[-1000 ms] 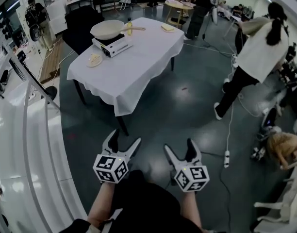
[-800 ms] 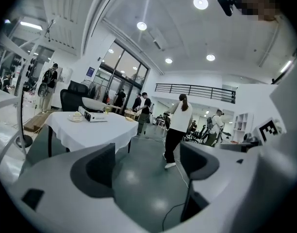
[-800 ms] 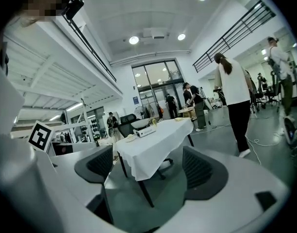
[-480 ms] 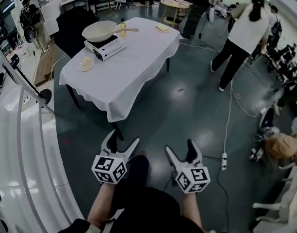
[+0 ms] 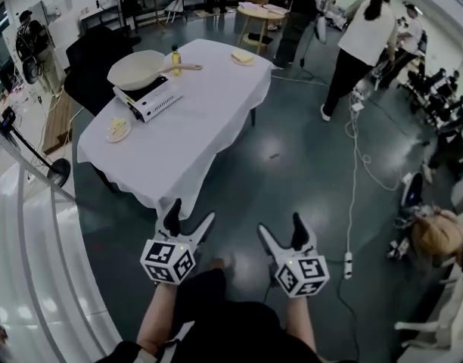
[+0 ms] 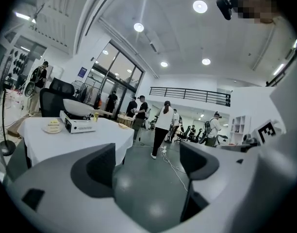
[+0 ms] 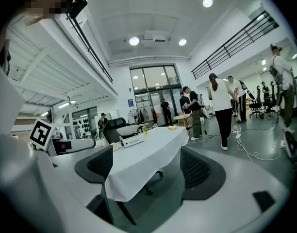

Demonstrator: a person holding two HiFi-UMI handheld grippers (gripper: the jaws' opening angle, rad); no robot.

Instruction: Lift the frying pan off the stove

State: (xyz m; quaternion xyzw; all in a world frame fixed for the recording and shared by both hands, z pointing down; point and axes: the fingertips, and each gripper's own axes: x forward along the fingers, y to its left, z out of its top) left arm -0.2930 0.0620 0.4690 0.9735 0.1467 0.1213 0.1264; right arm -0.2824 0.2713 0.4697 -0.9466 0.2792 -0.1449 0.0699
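Closer now: bench [image 5: 209, 108] has slid down and left in head view versus a second ago, and its near corner sits just above the left gripper [image 5: 190, 216]. Person in white top [image 5: 365, 32] has walked off toward 1 o'clock. Both grippers hold the same spot low in the frame, side by side over the grey floor [image 5: 292, 157].

We see the left gripper's fingers [image 6: 101, 165] spread wide, with only floor between them. Right gripper [image 5: 281, 229] is the same: fingers [image 7: 97, 165] apart, nothing held, bench corner showing through the gap well beyond them.

Frying pan [image 5: 137, 68] is on the stove [image 5: 148, 98], at the far left end of the bench, about 11 o'clock from the grippers and well apart from both. Its wooden handle [image 5: 184, 67] points to 3 o'clock. Yellow bottle [image 5: 175, 55] stands just beside the handle at 12 o'clock. Plate [image 5: 119, 130] with some food lies on the cloth at 7 o'clock from the stove, near it. Small yellow item [image 5: 242, 57] sits at the far right end of the bench. Black chair [image 5: 91, 55] stands behind the bench at 10 o'clock.
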